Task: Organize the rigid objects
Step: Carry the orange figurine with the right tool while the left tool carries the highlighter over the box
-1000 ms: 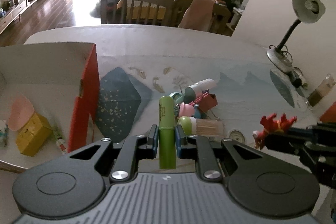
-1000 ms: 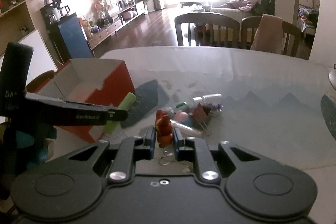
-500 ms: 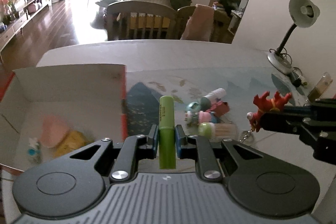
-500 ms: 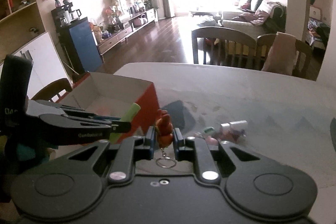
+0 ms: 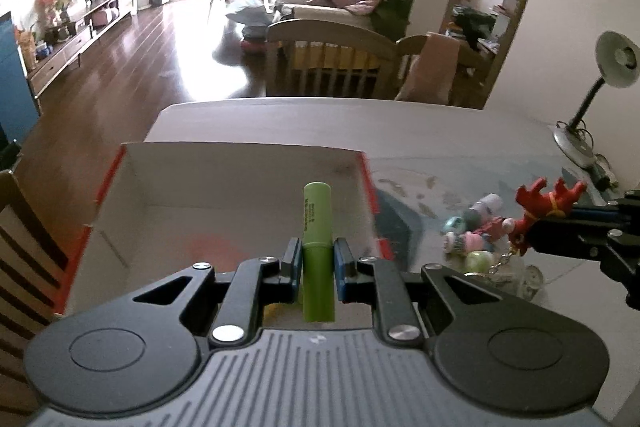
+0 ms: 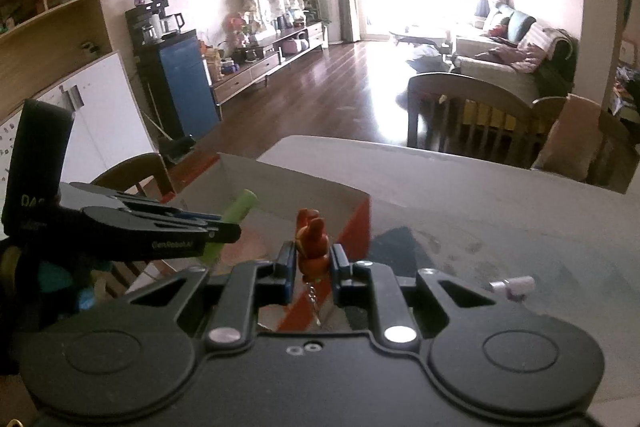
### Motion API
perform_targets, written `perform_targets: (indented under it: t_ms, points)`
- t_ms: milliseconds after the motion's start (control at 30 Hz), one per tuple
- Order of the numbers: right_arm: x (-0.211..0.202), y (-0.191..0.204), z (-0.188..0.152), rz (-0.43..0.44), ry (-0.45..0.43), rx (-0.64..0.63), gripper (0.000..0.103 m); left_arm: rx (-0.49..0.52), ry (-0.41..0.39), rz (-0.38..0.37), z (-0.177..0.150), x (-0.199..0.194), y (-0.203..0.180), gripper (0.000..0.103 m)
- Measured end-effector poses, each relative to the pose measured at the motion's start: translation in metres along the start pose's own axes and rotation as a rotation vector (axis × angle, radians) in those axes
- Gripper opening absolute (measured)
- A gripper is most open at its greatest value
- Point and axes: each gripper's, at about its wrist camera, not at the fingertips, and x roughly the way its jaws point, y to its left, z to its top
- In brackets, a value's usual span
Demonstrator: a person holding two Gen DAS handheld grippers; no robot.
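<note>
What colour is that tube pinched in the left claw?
Light green: the tube shows best in the left wrist view.

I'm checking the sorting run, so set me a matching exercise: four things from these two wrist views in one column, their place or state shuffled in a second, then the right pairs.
Things:
1. green tube
2. red rooster keychain
3. cardboard box
4. desk lamp

Places or states:
A. stands at the far right edge of the table
B. clamped in the left gripper
C. open-topped, red outside, on the table
D. clamped in the right gripper, its ring dangling below

Pairs: 1-B, 2-D, 3-C, 4-A
</note>
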Motion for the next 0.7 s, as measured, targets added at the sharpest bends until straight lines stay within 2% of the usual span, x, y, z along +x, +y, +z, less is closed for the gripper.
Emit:
perform_targets:
  t_ms: [400,700]
  points:
    - [0.049,0.032,0.021,-0.013,0.017,-0.043,0.016,-0.02,0.031,0.078,0.007,0.016,0.072,0.016]
    - [0.109,0.034,0.023,-0.04,0.093,-0.055,0.016,-0.021,0.098,0.1,0.01,0.061,0.108,0.016]
